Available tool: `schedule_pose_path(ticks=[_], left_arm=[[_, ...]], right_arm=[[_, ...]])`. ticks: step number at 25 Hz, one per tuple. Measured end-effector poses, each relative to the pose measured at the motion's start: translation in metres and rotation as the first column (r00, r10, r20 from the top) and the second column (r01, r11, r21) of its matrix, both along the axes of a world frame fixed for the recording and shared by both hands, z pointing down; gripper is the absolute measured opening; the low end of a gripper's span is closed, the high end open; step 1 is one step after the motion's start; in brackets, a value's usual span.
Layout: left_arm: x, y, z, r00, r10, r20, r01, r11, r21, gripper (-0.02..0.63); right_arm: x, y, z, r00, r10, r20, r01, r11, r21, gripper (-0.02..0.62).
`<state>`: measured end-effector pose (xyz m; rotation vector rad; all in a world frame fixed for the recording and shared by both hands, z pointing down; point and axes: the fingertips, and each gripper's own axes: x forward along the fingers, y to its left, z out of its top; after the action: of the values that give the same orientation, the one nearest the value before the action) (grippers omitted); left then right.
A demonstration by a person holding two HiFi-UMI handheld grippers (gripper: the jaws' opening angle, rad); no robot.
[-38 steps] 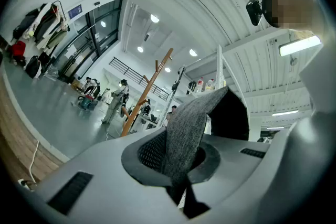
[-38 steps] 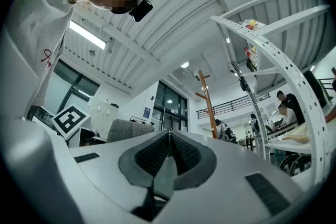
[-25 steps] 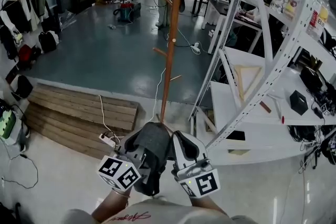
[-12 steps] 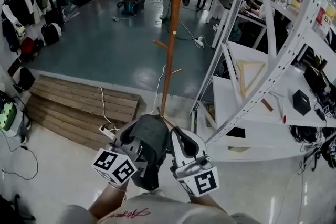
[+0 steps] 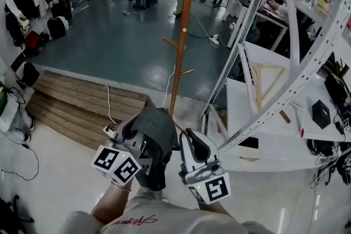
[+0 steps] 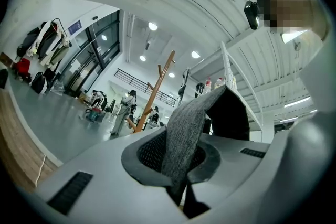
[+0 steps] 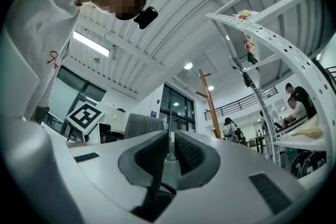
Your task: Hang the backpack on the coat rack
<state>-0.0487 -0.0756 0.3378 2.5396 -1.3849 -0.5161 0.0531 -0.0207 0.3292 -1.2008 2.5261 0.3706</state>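
- Left tool (image 6: 181, 155) is clamped on a fold of grey fabric of the backpack (image 5: 153, 131), which stands up between its pads.
- Right tool (image 7: 171, 150) has its jaws pressed together, just beside the backpack's right side.
- Held up before the person, the backpack is above the floor (image 5: 82, 189), near the foot of the wooden coat rack (image 5: 184, 24), not yet on a peg.
- White shelving (image 5: 307, 57) stands right of the rack.

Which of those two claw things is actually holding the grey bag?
The left gripper: a grey fold of the backpack is pinched between its jaws. The right gripper beside it has its jaws shut on nothing.
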Motion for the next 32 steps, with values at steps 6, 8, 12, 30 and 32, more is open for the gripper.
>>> schedule_pose_path(ticks=[6, 8, 12, 30, 32], left_arm=[[0.003, -0.063, 0.002, 0.999, 0.027, -0.03, -0.026, 0.999, 0.018, 0.035], [0.004, -0.087, 0.004, 0.998, 0.054, -0.044, -0.053, 0.999, 0.012, 0.035], [0.005, -0.136, 0.003, 0.995, 0.095, -0.041, -0.094, 0.995, 0.011, 0.035], [0.008, -0.274, -0.037, 0.999, -0.019, 0.048, 0.017, 0.999, 0.046, 0.035], [0.004, -0.276, -0.04, 0.998, -0.044, 0.046, 0.041, 0.998, 0.05, 0.035]], right_arm=[[0.001, -0.062, 0.005, 1.0, 0.014, 0.0, -0.014, 1.0, 0.014, 0.028], [-0.003, -0.087, 0.002, 1.0, 0.016, -0.006, -0.015, 1.0, 0.022, 0.028], [-0.013, -0.14, -0.006, 1.0, 0.026, -0.015, -0.025, 0.999, 0.036, 0.028], [-0.037, -0.239, -0.022, 0.973, 0.04, -0.226, -0.02, 0.995, 0.094, 0.222], [-0.044, -0.253, -0.013, 0.965, 0.084, -0.249, -0.061, 0.993, 0.101, 0.222]])
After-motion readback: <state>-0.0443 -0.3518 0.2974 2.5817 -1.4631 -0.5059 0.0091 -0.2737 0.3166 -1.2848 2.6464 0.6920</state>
